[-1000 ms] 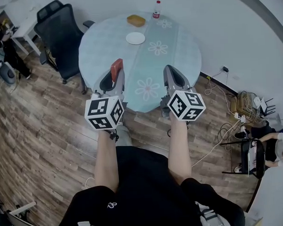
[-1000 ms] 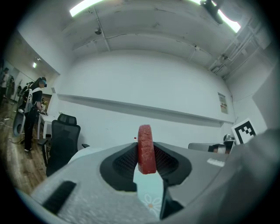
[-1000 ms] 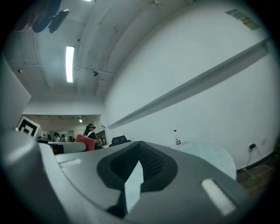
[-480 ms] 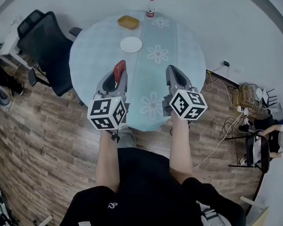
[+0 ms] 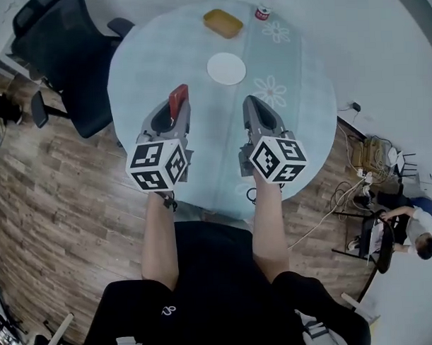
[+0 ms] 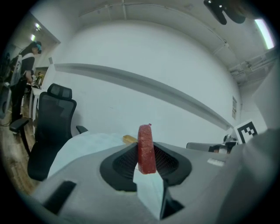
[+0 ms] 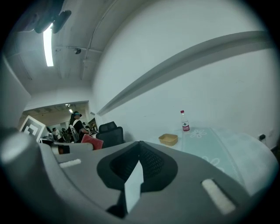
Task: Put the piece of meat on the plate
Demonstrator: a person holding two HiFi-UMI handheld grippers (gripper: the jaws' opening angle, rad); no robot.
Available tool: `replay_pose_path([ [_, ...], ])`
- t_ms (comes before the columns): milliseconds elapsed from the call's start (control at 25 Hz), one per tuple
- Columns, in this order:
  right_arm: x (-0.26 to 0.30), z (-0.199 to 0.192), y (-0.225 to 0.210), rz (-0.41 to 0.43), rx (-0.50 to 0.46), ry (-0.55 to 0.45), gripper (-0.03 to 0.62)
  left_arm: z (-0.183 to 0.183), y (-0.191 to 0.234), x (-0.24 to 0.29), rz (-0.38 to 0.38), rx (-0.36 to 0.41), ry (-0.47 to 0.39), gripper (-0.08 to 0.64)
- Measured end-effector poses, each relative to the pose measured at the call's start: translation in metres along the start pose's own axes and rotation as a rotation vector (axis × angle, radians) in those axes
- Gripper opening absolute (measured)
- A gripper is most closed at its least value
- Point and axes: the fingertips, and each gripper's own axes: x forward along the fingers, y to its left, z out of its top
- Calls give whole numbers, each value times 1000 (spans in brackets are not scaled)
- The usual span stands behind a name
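Observation:
A flat red piece of meat (image 5: 177, 99) stands on edge between the pads of my left gripper (image 5: 174, 108), which is shut on it; in the left gripper view the meat (image 6: 146, 149) rises above the jaws. A small white plate (image 5: 226, 68) lies bare on the round pale-blue table (image 5: 152, 61), ahead and a little right of the meat. My right gripper (image 5: 255, 104) is level beside the left one, over the table's near half. Its jaws meet at the tips (image 7: 140, 143) with nothing between them.
A yellow shallow container (image 5: 223, 23) and a red-capped bottle (image 5: 264, 11) stand at the table's far side, also the container (image 7: 168, 139) and the bottle (image 7: 185, 121) in the right gripper view. A black office chair (image 5: 60, 57) is at the table's left. Cables lie on the floor at right.
Both grippers have moved forward from the table's near edge to over its top, the meat still in the left one. The plate now lies closer in front of them.

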Motion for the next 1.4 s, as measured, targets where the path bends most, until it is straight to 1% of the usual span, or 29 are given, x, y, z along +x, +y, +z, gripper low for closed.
replay_pose_path([
  [80,14,-17,0,-16,-8,50,8,-14,20,9,6,-36,36,95],
  [200,24,-31,-16,-64,6,90,8,-31,31,27,-7,-69,83,95],
  [320,26,-38,-38,-98,15,111,8,-48,24,49,-33,-84,126,95],
  [440,23,-42,-63,-129,38,123,8,-63,6,69,-71,-81,175,95],
  [560,26,-41,-82,-153,71,111,8,-73,-6,89,-107,-65,221,95],
  [680,30,-41,-98,-160,89,109,8,-88,-12,111,-130,-55,268,95],
  [760,27,-44,-112,-171,106,112,8,-103,-14,125,-142,-43,314,95],
  [880,19,-48,-140,-209,143,110,8,-123,-15,149,-158,-24,387,95],
  [1000,14,-54,-166,-248,181,108,8,-133,-19,180,-204,-4,439,95],
  [1120,14,-58,-185,-268,206,111,8,-141,-22,214,-239,31,481,95],
  [1320,20,-66,-208,-281,230,127,8,-157,-14,258,-234,98,547,95],
  [1400,23,-71,-216,-286,240,135,8,-160,-11,273,-233,105,562,95],
])
